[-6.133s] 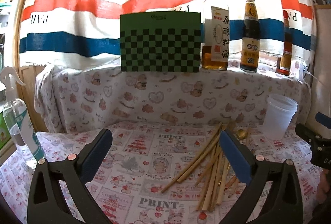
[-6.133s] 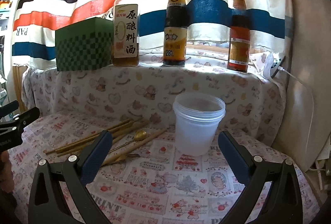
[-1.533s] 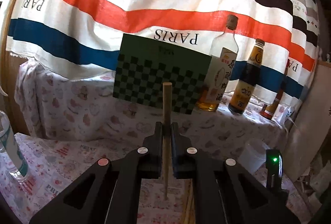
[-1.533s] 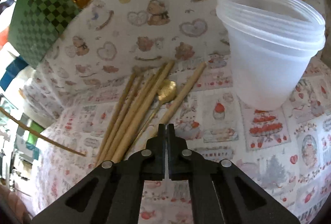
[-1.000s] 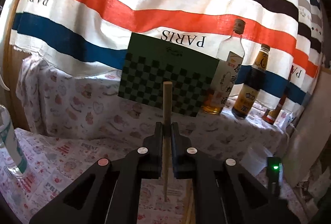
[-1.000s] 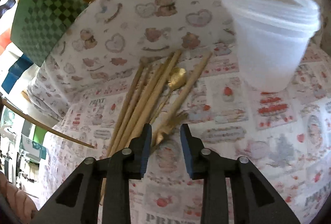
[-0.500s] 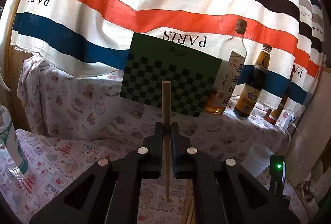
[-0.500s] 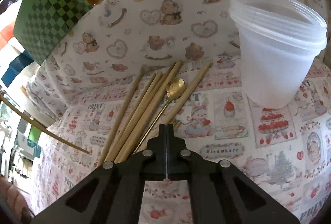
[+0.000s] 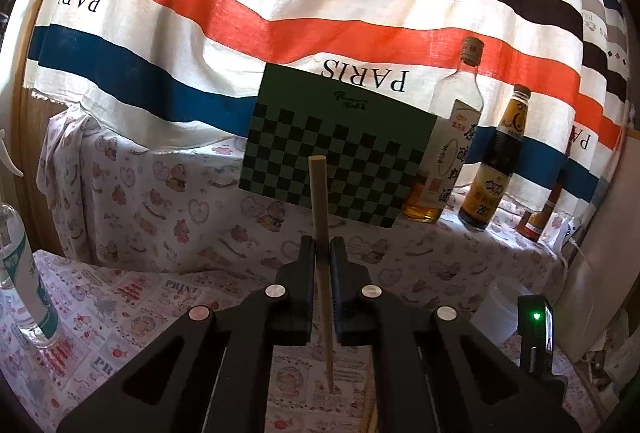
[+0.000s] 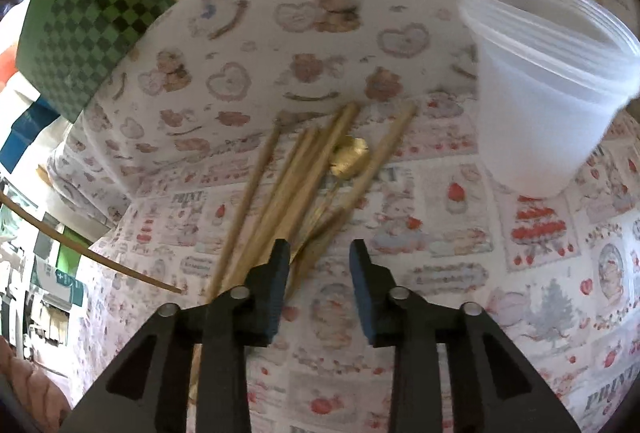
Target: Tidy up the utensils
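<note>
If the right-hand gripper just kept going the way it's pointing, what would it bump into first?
Most likely the pile of wooden chopsticks on the tablecloth, just ahead of the right gripper, whose jaws are opening with nothing between them. Depth is hard to judge; it might reach bare cloth first.

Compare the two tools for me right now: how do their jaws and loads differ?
The left tool is clamped on one wooden chopstick, held upright; the right tool holds nothing. The left's jaws are nearly shut around the stick; the right's are opening over the chopstick pile on the table. The left faces the back shelf; the right points down. Both are black two-finger tools.
</note>
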